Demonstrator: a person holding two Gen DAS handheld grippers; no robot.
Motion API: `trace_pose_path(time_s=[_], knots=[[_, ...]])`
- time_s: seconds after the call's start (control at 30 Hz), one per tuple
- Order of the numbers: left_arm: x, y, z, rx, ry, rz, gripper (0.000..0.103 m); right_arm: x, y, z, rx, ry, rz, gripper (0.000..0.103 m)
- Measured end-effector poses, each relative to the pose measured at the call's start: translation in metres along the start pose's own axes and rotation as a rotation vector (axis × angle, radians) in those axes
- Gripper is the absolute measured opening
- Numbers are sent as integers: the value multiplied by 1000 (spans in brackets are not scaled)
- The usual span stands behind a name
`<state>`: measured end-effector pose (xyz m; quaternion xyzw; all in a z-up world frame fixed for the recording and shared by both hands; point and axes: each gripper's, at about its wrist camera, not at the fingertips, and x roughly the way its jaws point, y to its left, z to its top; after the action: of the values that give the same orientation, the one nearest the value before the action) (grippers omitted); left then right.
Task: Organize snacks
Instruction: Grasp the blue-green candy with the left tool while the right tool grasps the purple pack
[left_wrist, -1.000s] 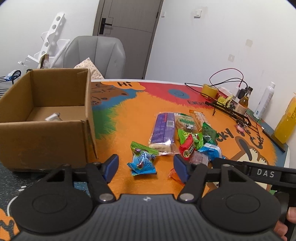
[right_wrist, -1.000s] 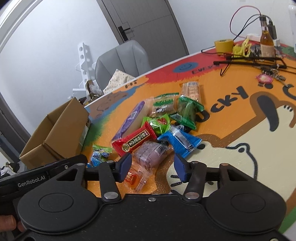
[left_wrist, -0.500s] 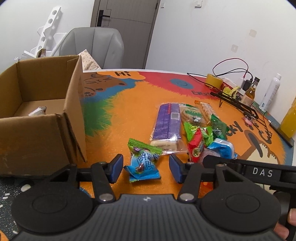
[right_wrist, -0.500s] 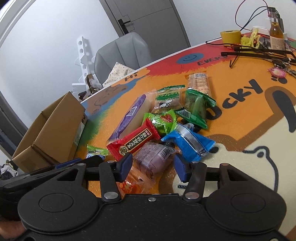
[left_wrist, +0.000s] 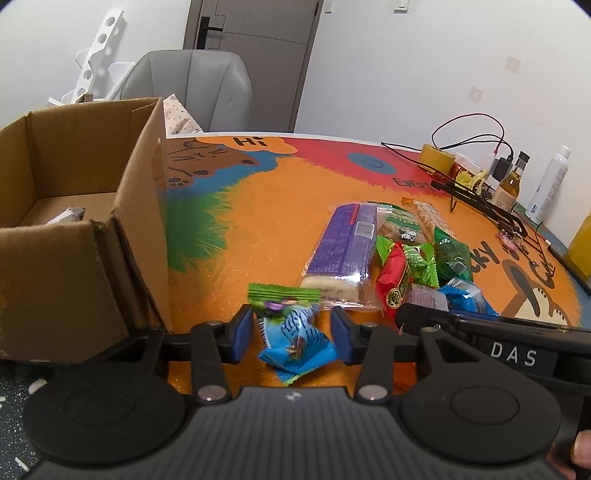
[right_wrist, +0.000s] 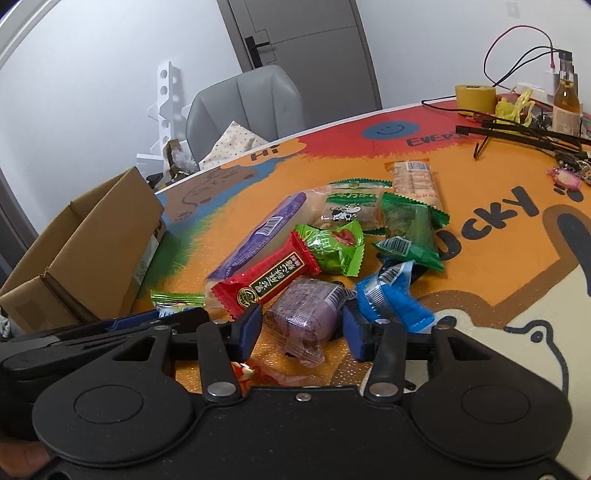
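Snacks heaped mid-table on the orange mat, cardboard box (left_wrist: 74, 236) far left, left gripper (left_wrist: 293, 334) jaws just closing around blue-green packet (left_wrist: 295, 339), right gripper (right_wrist: 303, 326) jaws just closing around purple packet (right_wrist: 306, 314), neither visibly pinched yet.

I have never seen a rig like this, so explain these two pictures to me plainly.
No robot: a person holds two hand-held grippers, each with a camera looking along its fingers. In the left view, the left gripper has just been closing around a blue-and-green crinkly snack packet; whether the pads press it yet is unclear. In the right view, the right gripper, also closing, straddles a purple clear-wrapped cake. More snacks lie heaped on the orange cartoon table mat. An open brown cardboard box stands to the left.
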<state>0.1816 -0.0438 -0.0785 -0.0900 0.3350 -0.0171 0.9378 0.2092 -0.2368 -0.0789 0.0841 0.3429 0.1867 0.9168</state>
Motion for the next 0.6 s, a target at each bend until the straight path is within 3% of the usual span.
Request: trace_pose_path(time_s=[0.27,0.6], knots=[[-5,1,-4,-11,1,-30,35,-9,-5,-5,5,-9,-4,35],[-20,-3,-7,-1,-12,-48,31,-25,-12,-10,41,-30,-20,32]])
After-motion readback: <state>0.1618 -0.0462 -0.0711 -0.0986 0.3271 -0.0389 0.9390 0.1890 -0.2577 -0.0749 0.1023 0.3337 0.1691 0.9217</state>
